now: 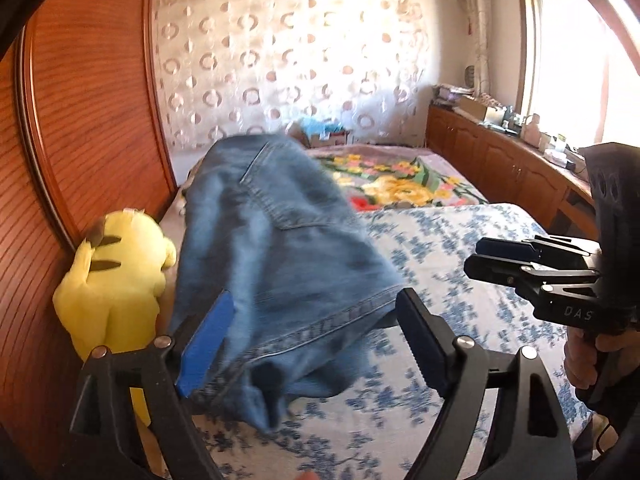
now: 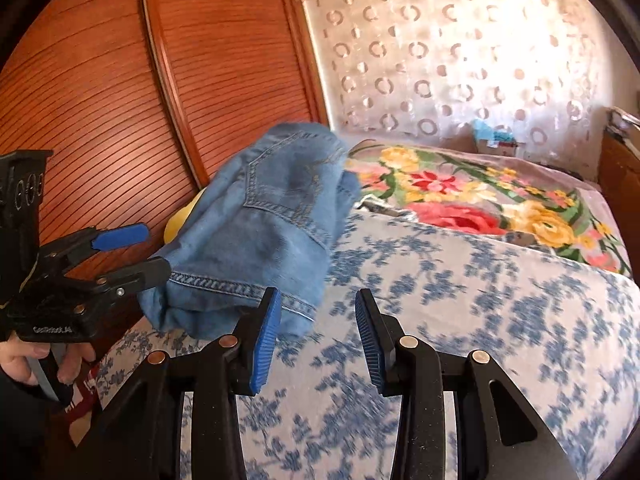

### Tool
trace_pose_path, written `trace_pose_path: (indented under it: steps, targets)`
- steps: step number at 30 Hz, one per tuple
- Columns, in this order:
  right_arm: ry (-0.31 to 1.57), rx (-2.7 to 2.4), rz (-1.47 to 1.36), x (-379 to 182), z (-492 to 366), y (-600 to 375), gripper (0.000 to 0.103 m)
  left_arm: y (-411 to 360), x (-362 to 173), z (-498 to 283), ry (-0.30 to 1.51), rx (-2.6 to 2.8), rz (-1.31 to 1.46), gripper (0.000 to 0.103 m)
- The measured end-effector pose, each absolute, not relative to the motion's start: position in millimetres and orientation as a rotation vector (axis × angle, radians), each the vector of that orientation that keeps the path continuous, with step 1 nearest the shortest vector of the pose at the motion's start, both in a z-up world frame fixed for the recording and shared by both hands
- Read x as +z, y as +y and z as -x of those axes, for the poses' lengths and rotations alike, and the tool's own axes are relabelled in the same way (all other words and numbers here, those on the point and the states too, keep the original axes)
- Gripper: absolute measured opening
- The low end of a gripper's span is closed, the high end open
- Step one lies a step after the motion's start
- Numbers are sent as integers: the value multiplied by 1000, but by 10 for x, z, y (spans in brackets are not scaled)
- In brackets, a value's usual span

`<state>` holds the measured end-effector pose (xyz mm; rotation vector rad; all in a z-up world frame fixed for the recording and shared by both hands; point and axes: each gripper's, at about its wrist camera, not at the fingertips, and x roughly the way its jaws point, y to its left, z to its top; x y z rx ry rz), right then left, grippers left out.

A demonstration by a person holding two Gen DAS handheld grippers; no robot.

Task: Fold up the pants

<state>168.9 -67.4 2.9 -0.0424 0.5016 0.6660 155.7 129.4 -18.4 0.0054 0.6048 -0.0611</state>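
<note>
Jaws wide apart on the left gripper (image 1: 316, 336), and the hem end of the jeans (image 1: 280, 248) lies between the pads without being pinched. Over on the right gripper (image 2: 318, 340) the jaws stand partly open with nothing between them, only the blue-flowered bedspread (image 2: 480, 300) below; the left pad sits just in front of the denim hem.

Room to move: the jeans are bunched along the left side of the bed, close to the ribbed wooden headboard (image 1: 92, 128), with a yellow plush toy (image 1: 116, 280) wedged between denim and wood. To the right of the jeans the bedspread runs open and clear, up to a folded floral blanket (image 2: 500, 200) at the far end. A low wooden cabinet (image 1: 500, 160) lines the far side of the bed under the window.

The jeans are mid-blue, faded, stitched in tan; a back pocket faces up, the legs doubled over in a loose heap, blurred.

Writing: "DAS" shows on the right gripper's body in the left wrist view; the lettering on the left gripper's body is too soft to read.
</note>
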Motion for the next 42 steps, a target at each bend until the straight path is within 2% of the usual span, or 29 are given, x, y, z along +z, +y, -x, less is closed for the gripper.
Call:
trace_pose_path:
  steps: [6,8,17,26,42]
  targets:
    - [456,587,30,99,-1298,-1066,41,982,-65,-1422,537,-75,-28,85]
    - [431,550,26,142,-1127,-1191,49,855,-41,-1373,528,-76,-35,85]
    - [349,429,18,221,-401,-1667,66,444,-8,-1111,494,-112,-59,85]
    - [306,356,2,245,153,-1858,68,220,76,-748,451,-105,-33,85]
    - [278,285,-15,240,460,-1870,68,213,181,-500,429,-80,-7,85]
